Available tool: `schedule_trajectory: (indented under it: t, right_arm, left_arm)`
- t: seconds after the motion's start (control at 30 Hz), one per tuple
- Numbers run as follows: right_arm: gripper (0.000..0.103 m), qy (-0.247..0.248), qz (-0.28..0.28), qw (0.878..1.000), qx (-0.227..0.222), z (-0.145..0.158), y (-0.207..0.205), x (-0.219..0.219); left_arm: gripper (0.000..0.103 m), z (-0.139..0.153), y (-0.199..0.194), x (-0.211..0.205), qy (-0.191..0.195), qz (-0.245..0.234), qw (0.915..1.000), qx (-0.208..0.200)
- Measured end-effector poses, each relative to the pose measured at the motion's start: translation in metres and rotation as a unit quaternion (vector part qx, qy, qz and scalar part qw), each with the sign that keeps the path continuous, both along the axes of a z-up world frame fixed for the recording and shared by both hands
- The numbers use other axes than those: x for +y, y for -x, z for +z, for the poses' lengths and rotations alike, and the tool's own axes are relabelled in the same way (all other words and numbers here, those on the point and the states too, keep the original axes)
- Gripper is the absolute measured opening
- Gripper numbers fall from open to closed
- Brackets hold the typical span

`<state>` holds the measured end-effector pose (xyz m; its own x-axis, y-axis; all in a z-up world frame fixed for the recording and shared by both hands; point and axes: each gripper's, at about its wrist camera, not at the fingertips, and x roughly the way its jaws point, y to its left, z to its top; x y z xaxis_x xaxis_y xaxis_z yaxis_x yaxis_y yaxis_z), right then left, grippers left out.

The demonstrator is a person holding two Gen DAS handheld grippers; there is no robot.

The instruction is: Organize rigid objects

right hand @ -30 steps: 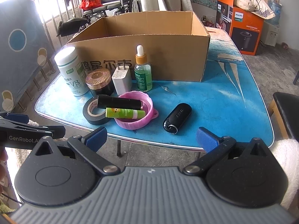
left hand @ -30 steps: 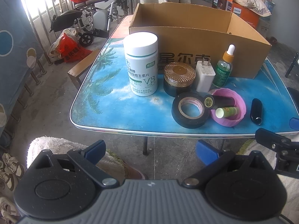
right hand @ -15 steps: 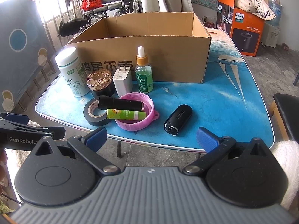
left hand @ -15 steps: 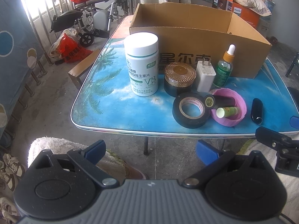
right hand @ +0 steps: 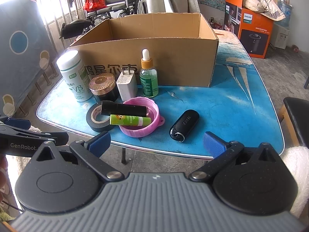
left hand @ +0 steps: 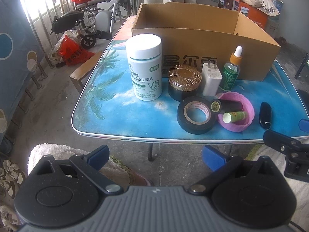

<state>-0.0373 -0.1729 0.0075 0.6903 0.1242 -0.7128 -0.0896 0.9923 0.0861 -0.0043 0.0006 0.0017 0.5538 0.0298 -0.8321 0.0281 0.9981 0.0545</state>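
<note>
Both tongs are hanging off the near edge of the worktop point(right hand: 241, 104), jaws spread wide with nothing between them. The left tongs point(left hand: 155, 155) and the right tongs point(right hand: 156, 141) haven't committed to anything, and the cardboard box point(right hand: 154, 58) at the back looks empty from what I can see of its inside, so I'd guess nothing's been sorted yet. All the clutter sits in front of that box: white vitamin bottle point(left hand: 144, 67), gold-lidded jar point(left hand: 183, 82), white charger point(left hand: 211, 79), green dropper bottle point(right hand: 148, 77), then closer in the black tape roll point(left hand: 196, 115) and the pink lid point(right hand: 142, 118) with a black tube point(right hand: 123, 109) and green lip balm point(right hand: 130, 120) lying across it. The one that matters for reach is the black key fob point(right hand: 184, 124): it's alone, nearest the edge, almost dead ahead of the right tongs, and well off to the right of the left ones. Its long axis runs diagonally, ring end toward the camera, so I'd say the right hand needs a bit of wrist twist to close across the narrow side.
</note>
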Motion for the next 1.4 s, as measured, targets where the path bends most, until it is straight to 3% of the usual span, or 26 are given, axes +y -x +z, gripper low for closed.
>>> schedule_trajectory:
  t: [0.2, 0.4, 0.57, 0.73, 0.83, 1.03, 1.23, 1.4]
  right_arm:
    - [0.102, -0.005, -0.006, 1.0, -0.002, -0.002, -0.003, -0.004]
    - [0.102, -0.016, -0.028, 0.999, -0.023, 0.001, -0.005, -0.023]
    - [0.102, -0.031, -0.058, 0.997, -0.047, 0.008, -0.008, -0.05]
    - [0.1, -0.07, -0.073, 0.994, -0.04, 0.004, -0.017, -0.071]
    - [0.093, -0.096, -0.08, 0.992, -0.023, -0.004, -0.024, -0.079]
    - [0.075, -0.12, -0.078, 0.99, 0.004, -0.016, -0.038, -0.081]
    - [0.055, -0.17, -0.049, 0.984, 0.021, -0.023, -0.05, -0.08]
    - [0.046, -0.174, -0.058, 0.982, 0.037, -0.033, -0.061, -0.083]
  left_arm:
    - [0.103, 0.002, -0.004, -0.005, 0.003, -0.017, 0.9998, -0.007]
    - [0.103, 0.011, -0.006, -0.019, 0.006, -0.073, 0.9962, -0.047]
    - [0.103, 0.015, -0.006, -0.034, 0.031, -0.14, 0.9856, -0.089]
    - [0.101, 0.014, -0.01, -0.057, 0.055, -0.212, 0.9683, -0.12]
    - [0.096, 0.012, -0.014, -0.074, 0.057, -0.255, 0.9571, -0.124]
    - [0.082, 0.007, -0.014, -0.1, 0.047, -0.297, 0.9461, -0.12]
    - [0.062, -0.002, -0.019, -0.108, 0.034, -0.309, 0.9454, -0.098]
    - [0.052, -0.005, -0.031, -0.117, 0.05, -0.323, 0.9422, -0.074]
